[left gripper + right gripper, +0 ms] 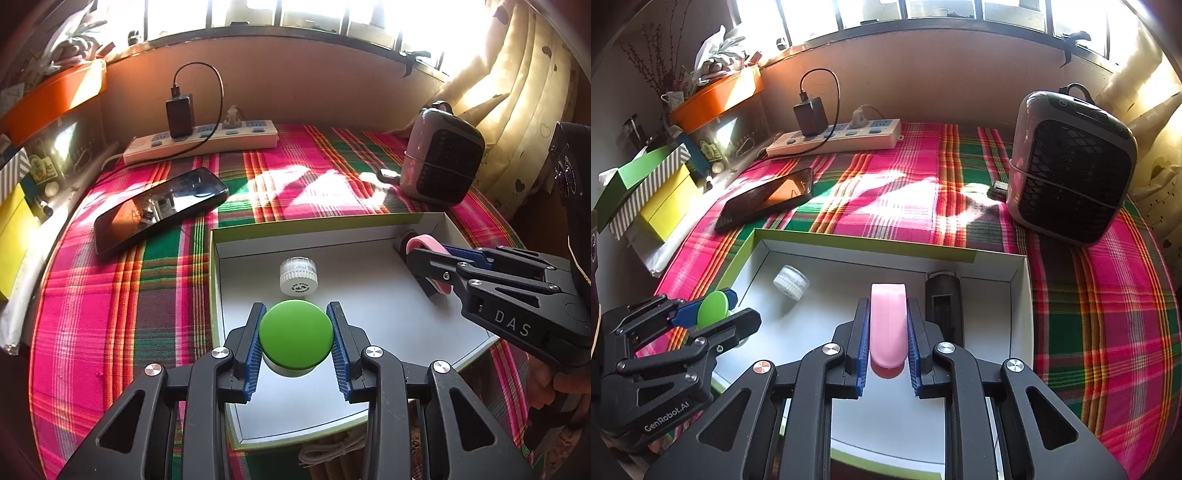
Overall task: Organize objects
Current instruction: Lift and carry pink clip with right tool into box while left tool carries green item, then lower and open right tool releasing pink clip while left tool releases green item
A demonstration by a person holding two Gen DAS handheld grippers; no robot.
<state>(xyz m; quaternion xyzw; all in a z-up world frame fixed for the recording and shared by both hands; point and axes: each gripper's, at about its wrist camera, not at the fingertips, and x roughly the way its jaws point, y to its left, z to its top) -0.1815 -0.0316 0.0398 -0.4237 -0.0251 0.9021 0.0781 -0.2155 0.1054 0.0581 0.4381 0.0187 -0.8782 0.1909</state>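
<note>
A sunlit worktop under a window, covered in bright plaid cloth, carries a shallow white box. The left hand-held gripper clamps a green-lidded jar above the box's near edge. The right hand-held gripper pinches a pink ring near the far right corner, beside a dark object. Both look held for placing inside. A small white jar lies there.

jar body hidden under green lid, white cable mostly under box
</note>
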